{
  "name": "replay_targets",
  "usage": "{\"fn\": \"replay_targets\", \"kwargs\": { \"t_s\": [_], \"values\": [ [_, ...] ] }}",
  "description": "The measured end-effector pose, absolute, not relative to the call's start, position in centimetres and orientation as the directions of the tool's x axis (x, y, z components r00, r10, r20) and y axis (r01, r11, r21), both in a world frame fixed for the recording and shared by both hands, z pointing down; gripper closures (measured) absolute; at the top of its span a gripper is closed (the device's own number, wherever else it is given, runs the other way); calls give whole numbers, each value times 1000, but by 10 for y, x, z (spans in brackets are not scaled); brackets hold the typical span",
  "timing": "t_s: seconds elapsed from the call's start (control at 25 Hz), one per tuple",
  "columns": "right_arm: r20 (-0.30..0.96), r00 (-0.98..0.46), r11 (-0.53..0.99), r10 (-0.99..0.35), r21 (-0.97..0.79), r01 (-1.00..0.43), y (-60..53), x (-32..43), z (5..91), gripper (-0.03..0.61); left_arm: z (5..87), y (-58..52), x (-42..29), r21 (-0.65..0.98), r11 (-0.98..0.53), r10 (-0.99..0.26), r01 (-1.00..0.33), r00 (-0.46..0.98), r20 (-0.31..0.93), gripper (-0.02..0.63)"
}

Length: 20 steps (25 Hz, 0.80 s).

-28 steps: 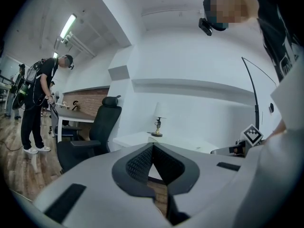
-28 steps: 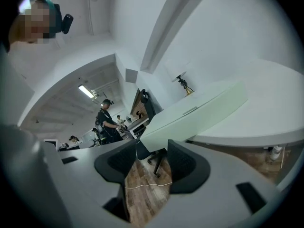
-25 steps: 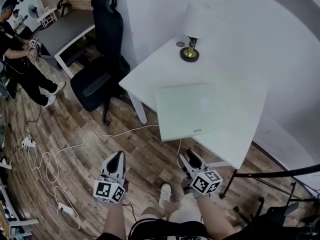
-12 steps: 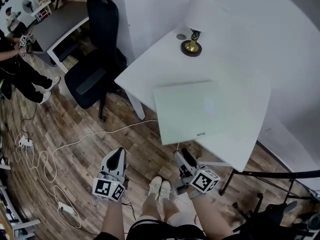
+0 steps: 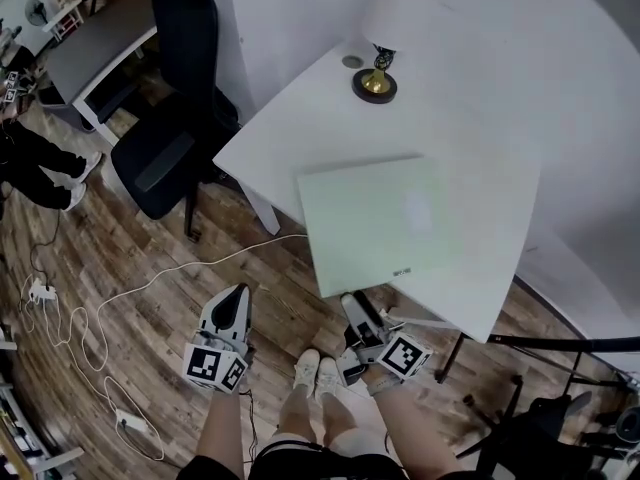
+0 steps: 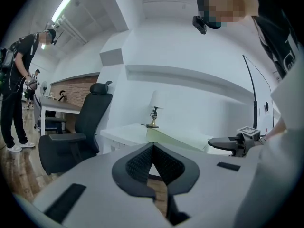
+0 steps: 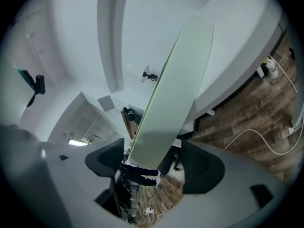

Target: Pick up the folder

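The folder [image 5: 385, 218] is pale green and lies flat on the white table [image 5: 480, 268], its near edge jutting past the table's front. In the right gripper view the folder [image 7: 175, 94] runs edge-on between the two jaws. My right gripper [image 5: 350, 313] is rolled on its side just below that edge. Its jaws are opening, stand wide, and do not press on the folder's near edge between them [image 7: 152, 163]. Further left, my left gripper [image 5: 232, 303] hangs over the floor, shut and empty [image 6: 152, 147], pointing toward the table.
A gold-based lamp [image 5: 378, 68] stands at the table's far corner. A black office chair [image 5: 170, 138] is to the table's left. A white cable [image 5: 150, 283] trails over the wooden floor. A person [image 5: 30, 158] stands at the far left by a grey desk [image 5: 95, 48].
Both grippers have come forward toward the table. The right one has rolled onto its side and its jaws have spread, reaching the folder's near edge.
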State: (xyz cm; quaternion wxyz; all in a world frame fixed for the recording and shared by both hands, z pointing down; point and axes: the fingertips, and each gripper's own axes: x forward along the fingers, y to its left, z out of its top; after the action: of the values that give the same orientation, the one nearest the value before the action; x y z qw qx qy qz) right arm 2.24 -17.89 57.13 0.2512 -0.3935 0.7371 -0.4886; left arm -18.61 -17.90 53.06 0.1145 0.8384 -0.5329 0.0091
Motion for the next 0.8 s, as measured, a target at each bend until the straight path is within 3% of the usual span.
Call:
{"fn": "replay_targets", "kwargs": {
  "t_s": [0.48, 0.8],
  "values": [
    [-13, -534, 190, -845, -941, -279, -206, 20, 584, 229, 548, -193, -175, 200, -430, -872, -880, 463, 159, 601],
    [-35, -490, 134, -871, -976, -170, -213, 21, 592, 229, 560, -192, -174, 208, -429, -867, -879, 466, 179, 601]
  ]
}}
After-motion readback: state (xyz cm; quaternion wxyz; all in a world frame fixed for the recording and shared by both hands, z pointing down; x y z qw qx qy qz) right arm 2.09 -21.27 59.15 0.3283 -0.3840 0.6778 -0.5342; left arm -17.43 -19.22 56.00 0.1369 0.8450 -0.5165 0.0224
